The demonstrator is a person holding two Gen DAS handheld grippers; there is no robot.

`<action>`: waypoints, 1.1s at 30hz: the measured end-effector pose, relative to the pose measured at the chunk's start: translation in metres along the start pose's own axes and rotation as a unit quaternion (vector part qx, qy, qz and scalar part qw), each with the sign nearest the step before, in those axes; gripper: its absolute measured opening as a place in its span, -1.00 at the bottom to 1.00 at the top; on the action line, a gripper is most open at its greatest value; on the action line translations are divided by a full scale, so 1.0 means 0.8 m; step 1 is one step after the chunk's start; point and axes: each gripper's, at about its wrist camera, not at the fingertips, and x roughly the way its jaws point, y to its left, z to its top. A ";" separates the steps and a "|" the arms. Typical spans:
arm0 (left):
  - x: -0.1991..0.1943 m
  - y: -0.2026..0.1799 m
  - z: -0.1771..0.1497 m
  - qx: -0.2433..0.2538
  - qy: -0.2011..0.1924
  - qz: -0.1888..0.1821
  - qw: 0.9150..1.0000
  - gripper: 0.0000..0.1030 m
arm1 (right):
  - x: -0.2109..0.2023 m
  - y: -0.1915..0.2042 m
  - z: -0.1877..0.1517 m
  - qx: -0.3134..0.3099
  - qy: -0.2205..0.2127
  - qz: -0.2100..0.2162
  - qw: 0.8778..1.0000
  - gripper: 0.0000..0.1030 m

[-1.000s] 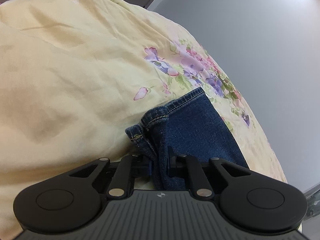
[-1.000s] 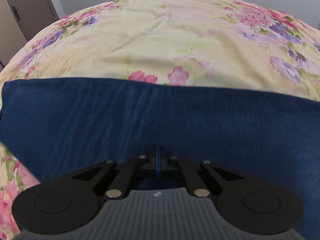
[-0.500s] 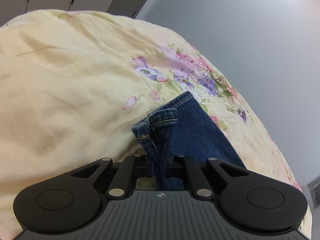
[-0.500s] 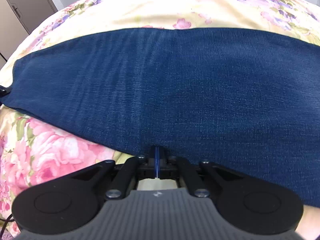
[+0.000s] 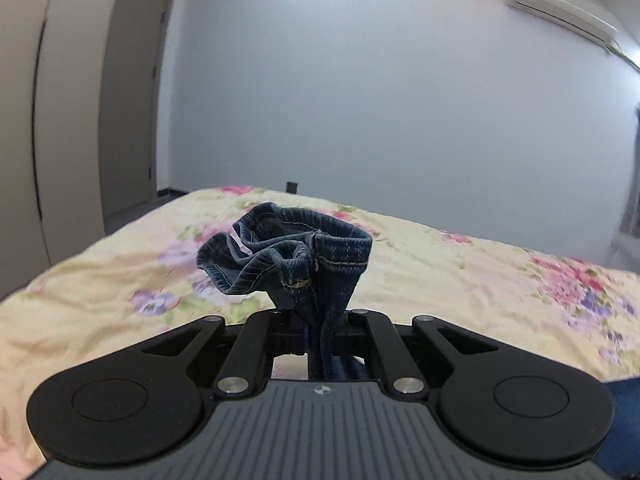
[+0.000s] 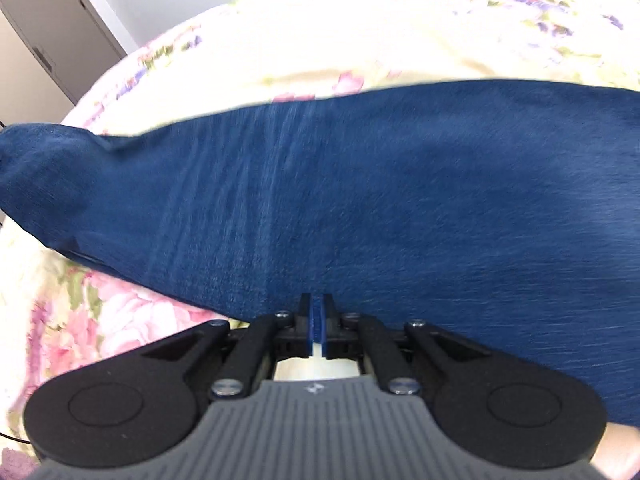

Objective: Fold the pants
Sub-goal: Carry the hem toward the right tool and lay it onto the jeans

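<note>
A bedroom: floral bedspread [image 5: 460,280]; wardrobe doors [image 5: 52,120]; wall air conditioner [image 5: 560,4].

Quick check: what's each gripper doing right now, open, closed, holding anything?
Left gripper: shut on the bunched hem of the dark blue denim pants.
Right gripper: shut on the pants' fabric edge.

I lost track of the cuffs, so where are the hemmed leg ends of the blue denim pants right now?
In the left wrist view, the hemmed leg ends bunch up at centre, pinched in the left hand-held gripper, raised above the floral yellow bedspread.
</note>
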 end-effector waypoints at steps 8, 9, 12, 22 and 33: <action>-0.005 -0.228 -0.041 0.204 -0.005 -0.064 0.977 -0.84 | -0.067 -0.097 -0.003 0.065 -0.047 0.012 0.997 -0.99; -0.003 -0.254 -0.061 0.231 0.002 -0.074 0.970 -0.84 | -0.073 -0.110 -0.007 0.075 -0.051 0.014 0.996 -0.99; 0.001 -0.317 -0.131 0.307 0.041 -0.106 0.945 -0.84 | -0.080 -0.142 -0.028 0.107 -0.056 0.020 0.992 -0.99; -0.001 -0.323 -0.220 0.374 0.127 -0.140 0.908 -0.80 | -0.080 -0.173 -0.088 0.155 -0.063 0.092 0.982 -0.85; -0.018 -0.322 -0.233 0.398 0.146 -0.201 0.883 -0.49 | -0.016 -0.134 -0.064 0.232 -0.015 0.208 0.950 -0.08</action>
